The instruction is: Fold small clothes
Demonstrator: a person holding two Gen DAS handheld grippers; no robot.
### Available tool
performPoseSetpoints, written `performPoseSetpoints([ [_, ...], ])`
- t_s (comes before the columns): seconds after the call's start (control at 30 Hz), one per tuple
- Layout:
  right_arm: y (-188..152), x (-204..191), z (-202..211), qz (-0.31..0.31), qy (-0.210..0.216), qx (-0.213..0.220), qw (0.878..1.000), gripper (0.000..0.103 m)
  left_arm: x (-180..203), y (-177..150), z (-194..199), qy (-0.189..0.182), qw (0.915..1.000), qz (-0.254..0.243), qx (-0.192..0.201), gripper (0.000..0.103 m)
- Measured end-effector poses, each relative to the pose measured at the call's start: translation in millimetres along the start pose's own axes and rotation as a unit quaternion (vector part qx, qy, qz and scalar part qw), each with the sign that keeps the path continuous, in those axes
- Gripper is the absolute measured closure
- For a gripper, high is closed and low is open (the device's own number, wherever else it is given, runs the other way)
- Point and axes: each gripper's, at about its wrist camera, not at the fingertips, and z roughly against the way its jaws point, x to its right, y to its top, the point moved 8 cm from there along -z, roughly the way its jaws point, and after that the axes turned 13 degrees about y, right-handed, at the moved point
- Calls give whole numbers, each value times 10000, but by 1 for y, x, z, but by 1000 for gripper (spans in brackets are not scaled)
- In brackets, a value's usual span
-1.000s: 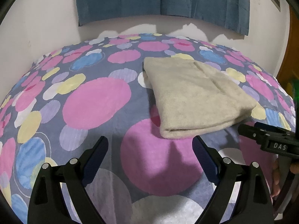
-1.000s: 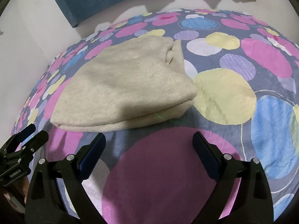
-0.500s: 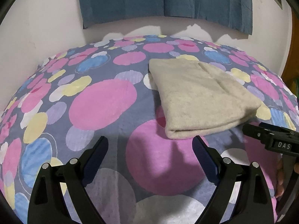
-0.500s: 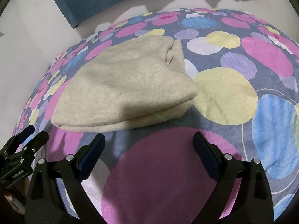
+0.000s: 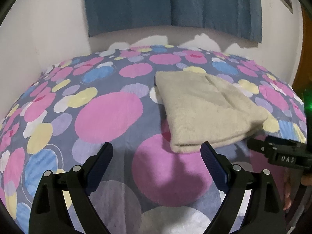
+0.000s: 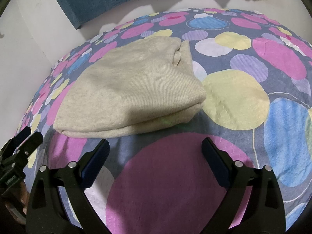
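Note:
A beige knit garment lies folded into a flat rectangle on the bedspread; in the right wrist view the same garment fills the middle, its folded edge nearest the camera. My left gripper is open above the bedspread, short of the garment and to its left, holding nothing. My right gripper is open just in front of the garment's near edge, apart from it and empty. Each view shows the other gripper at its edge: the right gripper and the left gripper.
The bedspread is grey-blue with pink, yellow, blue and lilac circles. A white wall and a dark blue curtain stand behind the bed. A brown door edge shows at far right. A hand holds the right gripper.
The left wrist camera has tilted up and drawn back a little, so more wall and curtain show. The garment lies unmoved. The right gripper has barely shifted.

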Motion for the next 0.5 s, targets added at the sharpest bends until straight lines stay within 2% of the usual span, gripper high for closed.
performPoseSetpoints([
  [0.17, -2, -3, -2, 10, -12, -8, 10000, 6, -7, 5, -1, 45, 9998, 59, 176, 13],
  [0.37, -2, -4, 1, -1, 5, 75, 10000, 6, -7, 1, -9, 5, 9999, 97, -72, 13],
  [0.5, -1, -5, 6, -36, -18, 198, 9998, 6, -8, -1, -8, 107, 9999, 47, -70, 13],
])
